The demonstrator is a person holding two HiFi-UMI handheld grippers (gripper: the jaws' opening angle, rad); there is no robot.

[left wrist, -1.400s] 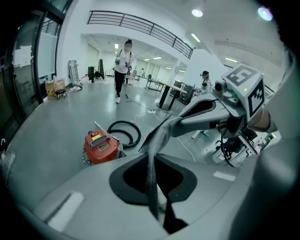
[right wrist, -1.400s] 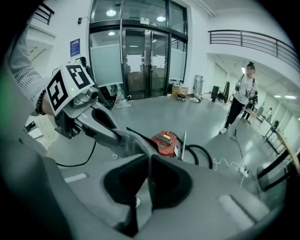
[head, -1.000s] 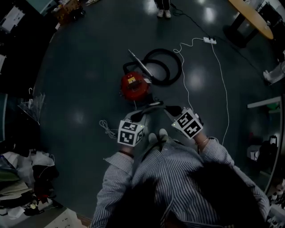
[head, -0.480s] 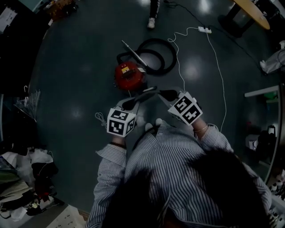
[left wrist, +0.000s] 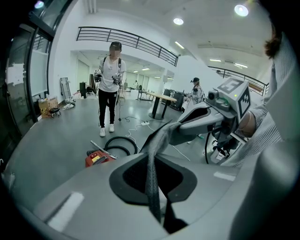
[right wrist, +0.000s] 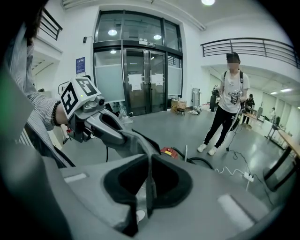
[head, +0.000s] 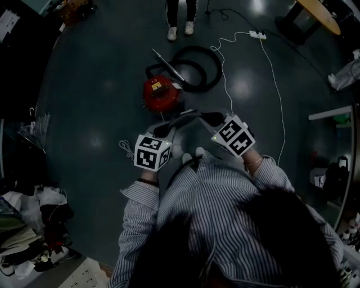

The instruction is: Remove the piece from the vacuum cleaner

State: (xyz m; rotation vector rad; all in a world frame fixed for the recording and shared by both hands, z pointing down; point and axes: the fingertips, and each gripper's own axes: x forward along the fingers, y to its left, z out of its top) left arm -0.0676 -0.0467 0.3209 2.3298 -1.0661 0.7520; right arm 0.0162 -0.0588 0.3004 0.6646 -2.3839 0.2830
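The red vacuum cleaner (head: 161,94) sits on the dark floor with its black hose (head: 198,68) coiled behind it and a metal wand (head: 167,63) lying across. In front of my chest a grey cloth piece (head: 188,117) stretches between both grippers, well above the floor and apart from the vacuum. My left gripper (head: 167,130) is shut on one end and my right gripper (head: 212,119) on the other. In the left gripper view the cloth (left wrist: 152,178) runs from my jaws up to the right gripper (left wrist: 185,127). The right gripper view shows the cloth (right wrist: 150,180) the same way.
A person (head: 180,17) stands just beyond the hose, also seen as a person (left wrist: 110,84) in the left gripper view. A white cable with a power strip (head: 258,35) trails on the floor at right. Clutter (head: 34,219) lies at the left; a round table (head: 318,19) stands far right.
Both grippers keep their hold on the cloth and have shifted slightly left in the head view. The standing person's feet have come nearer to the hose.
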